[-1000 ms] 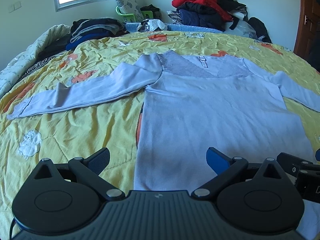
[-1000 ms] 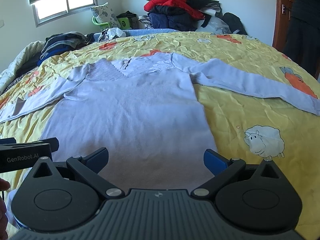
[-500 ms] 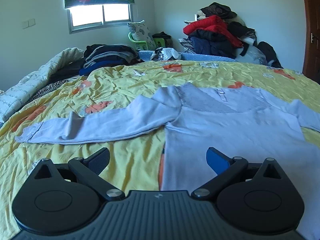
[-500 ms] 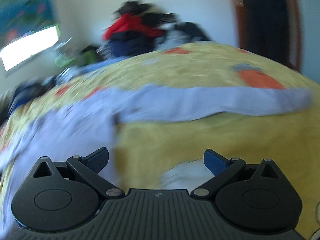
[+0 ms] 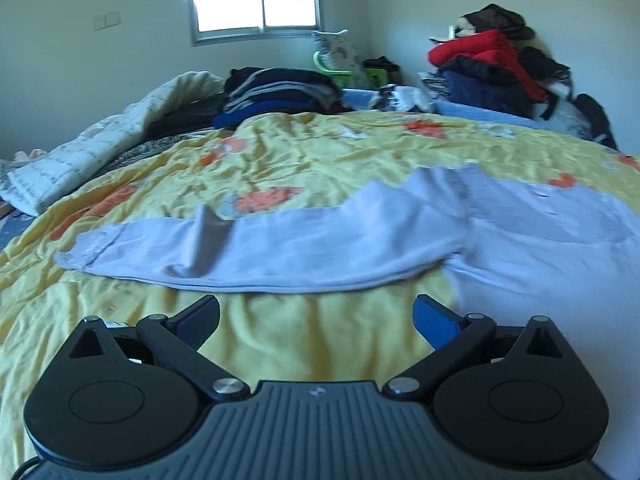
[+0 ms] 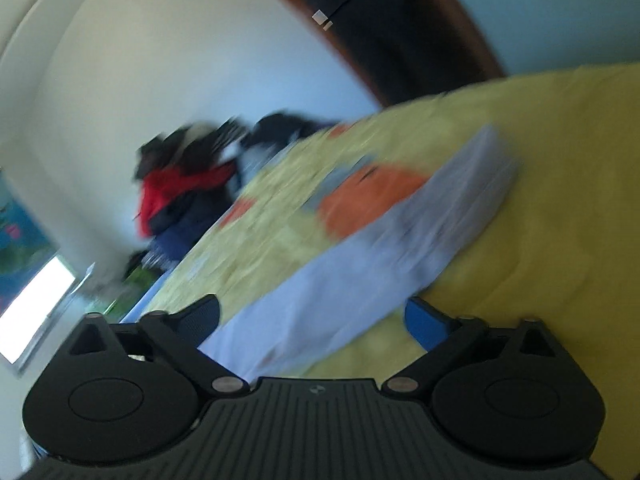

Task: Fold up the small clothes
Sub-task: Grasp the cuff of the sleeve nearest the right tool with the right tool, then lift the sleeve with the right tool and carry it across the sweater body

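Nearest the left gripper lies a bare stretch of the yellow bedspread, wrinkled and printed with orange shapes, which covers the bed. Its fingers stand wide apart with nothing between them, low over the cover and pointing toward the far wall. Just beyond them the pale lavender sweater lies flat on the bedspread, its left sleeve stretched out sideways with a small raised fold near the cuff end. The body of the garment runs off to the right of that view.

Farther back, a white quilt is bunched at the bed's left edge, beside a stack of dark folded clothes. A heap of jackets, red on top, sits at the far right corner. A window with a flowered blind is set in the back wall.

The right gripper is rolled to one side, so the room appears tilted and blurred in its view. Its fingers are also spread wide and hold nothing; the sweater's right sleeve lies on the bedspread between and just ahead of them, running away toward its cuff. Whether they touch the cloth cannot be told. Beyond is a dark doorway with a brown frame.
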The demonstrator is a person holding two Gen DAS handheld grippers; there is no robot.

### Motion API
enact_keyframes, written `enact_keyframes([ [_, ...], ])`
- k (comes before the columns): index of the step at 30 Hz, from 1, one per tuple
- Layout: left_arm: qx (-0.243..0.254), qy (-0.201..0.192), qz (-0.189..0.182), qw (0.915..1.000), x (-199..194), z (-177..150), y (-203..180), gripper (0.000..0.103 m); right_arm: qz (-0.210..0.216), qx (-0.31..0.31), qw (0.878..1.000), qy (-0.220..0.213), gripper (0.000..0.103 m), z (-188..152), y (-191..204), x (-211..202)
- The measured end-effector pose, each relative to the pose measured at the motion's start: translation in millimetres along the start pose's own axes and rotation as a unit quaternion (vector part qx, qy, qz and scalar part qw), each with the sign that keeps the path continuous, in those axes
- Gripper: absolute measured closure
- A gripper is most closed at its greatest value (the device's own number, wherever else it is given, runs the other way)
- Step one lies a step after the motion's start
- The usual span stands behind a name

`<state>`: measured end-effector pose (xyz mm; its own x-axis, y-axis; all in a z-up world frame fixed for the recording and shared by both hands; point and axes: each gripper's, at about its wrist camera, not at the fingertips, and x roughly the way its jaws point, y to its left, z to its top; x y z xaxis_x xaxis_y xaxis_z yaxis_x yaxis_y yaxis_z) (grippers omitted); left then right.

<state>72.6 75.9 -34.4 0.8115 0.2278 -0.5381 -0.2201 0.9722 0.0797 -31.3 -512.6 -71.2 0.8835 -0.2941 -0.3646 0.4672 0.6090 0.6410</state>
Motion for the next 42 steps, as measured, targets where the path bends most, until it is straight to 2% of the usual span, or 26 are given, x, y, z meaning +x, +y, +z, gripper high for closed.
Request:
enact_keyframes([
  [3,-0.002,0.004,0.015,0.9999,9,1,10,0.000,-0.032,0.005,0.999,-0.015,0.025,15,-10,18],
  [5,-0.012,0.009,0.019,0.9997,14,1,16,0.000,-0.040,0.009,0.999,-0.018,0.030,24,-16,30],
  [6,-0.019,0.012,0.017,0.9996,17,1,19,0.000,-0.044,0.014,0.999,-0.019,0.035,26,-18,34],
  [7,-0.025,0.016,0.013,0.9995,19,1,22,0.000,-0.051,0.018,0.998,-0.020,0.045,28,-19,38],
  [8,-0.028,0.017,0.011,0.9994,21,1,23,0.000,-0.060,0.021,0.998,-0.021,0.050,30,-22,39],
  [10,-0.023,0.020,0.009,0.9995,23,-1,23,0.000,-0.076,0.031,0.996,-0.019,0.086,32,-26,43],
  [11,-0.019,0.020,0.008,0.9996,24,-2,22,0.000,-0.088,0.037,0.995,-0.018,0.091,33,-28,45],
  [14,-0.006,0.020,0.004,0.9998,23,-5,17,0.000,-0.088,0.046,0.995,-0.019,0.092,32,-27,40],
  [16,0.002,0.026,0.000,0.9997,25,-5,14,0.000,-0.086,0.028,0.996,-0.025,0.095,31,-17,40],
  [19,0.014,0.039,-0.001,0.9992,30,-5,10,0.000,-0.054,0.003,0.998,-0.022,0.095,28,5,40],
  [26,0.012,0.038,-0.001,0.9992,30,-6,10,0.000,0.039,-0.041,0.998,0.011,0.095,15,74,55],
  [35,0.008,0.038,0.000,0.9993,31,-7,11,0.000,0.133,-0.063,0.986,0.073,0.095,-24,153,65],
  [42,0.011,0.036,0.002,0.9993,30,-7,10,0.000,0.188,-0.050,0.973,0.125,0.096,-59,205,65],
])
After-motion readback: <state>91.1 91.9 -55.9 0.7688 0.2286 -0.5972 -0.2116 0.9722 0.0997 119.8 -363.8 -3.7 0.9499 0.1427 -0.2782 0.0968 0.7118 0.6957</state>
